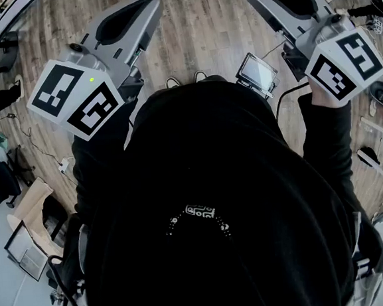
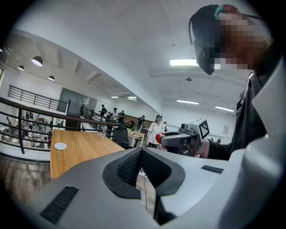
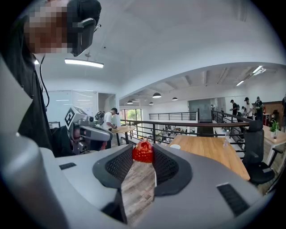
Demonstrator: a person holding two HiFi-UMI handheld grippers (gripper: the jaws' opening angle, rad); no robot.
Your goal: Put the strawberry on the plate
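Two grippers, both held up in front of the person. Right gripper [image 3: 143,157]: jaws clamped on the strawberry [image 3: 143,151]. The berry sits right at the jaw tips, between the two ribbed pads [image 3: 164,166], touching both, with its top poking just above them. Nearer the camera, wood floor [image 3: 136,188] shows through the gap between the jaws. In the head view the same red berry is at the far end of the right jaws, at the top edge of the picture, over the floor.

Left gripper [image 2: 141,151]: jaws together, pad tips meeting, nothing between them. A narrow wedge of floor shows behind the closed tips. The strawberry is well apart from the left jaws, beyond their tips and off to the right. In the left gripper view it is a red spot at the end of the right gripper.

Beyond the right jaws, a little right of the tips and far off, stands a wooden table [image 3: 214,150] with a small white round thing [image 3: 175,146] on it. Cannot tell whether it is a plate; the strawberry is well apart from it.

Each gripper carries a marker cube [image 1: 73,98] at the hand end, away from the jaw tips. The person's black top [image 1: 215,200] fills the lower head view.
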